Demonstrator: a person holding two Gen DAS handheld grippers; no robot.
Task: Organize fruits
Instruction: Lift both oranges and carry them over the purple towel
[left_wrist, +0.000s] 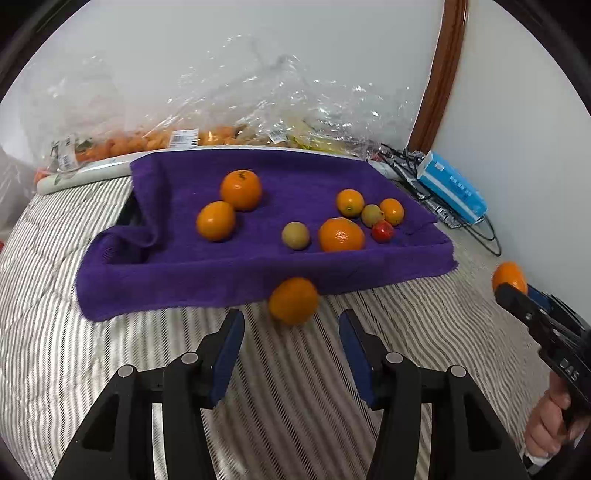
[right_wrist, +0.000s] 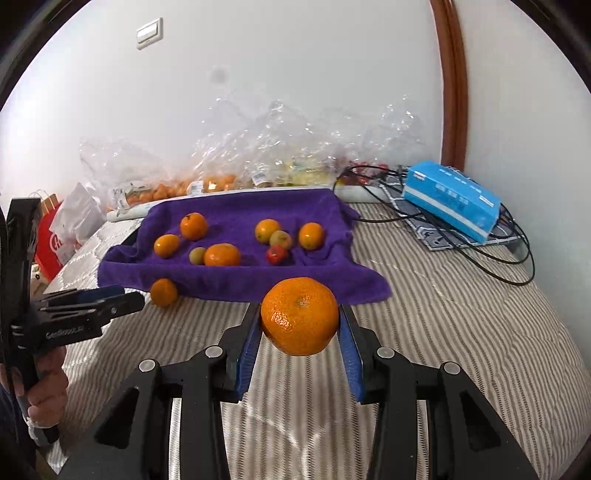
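1. The right gripper (right_wrist: 300, 325) has its blue-padded jaws pinching a large mandarin (right_wrist: 299, 316), held up off the striped bedspread (right_wrist: 443, 314), just in front of the near edge of the purple towel (right_wrist: 236, 210).
2. The left gripper (left_wrist: 291, 332) has its jaws spread wide, with nothing between them.
3. Just beyond its fingertips a loose orange (left_wrist: 293, 301) sits at the towel's near edge, blurred; I cannot tell whether it is resting on the bedspread.
4. On the towel's left half, two oranges (left_wrist: 241, 189) sit close together.
5. On the right half there is a cluster: three oranges, two greenish-yellow fruits (left_wrist: 295, 235) and a small red fruit (left_wrist: 382, 231).
6. Far behind, against the wall, crinkled clear plastic bags (left_wrist: 258, 110) hold more fruit.
7. To the far right, a blue box (right_wrist: 452, 199) lies on black cables (right_wrist: 509, 258).
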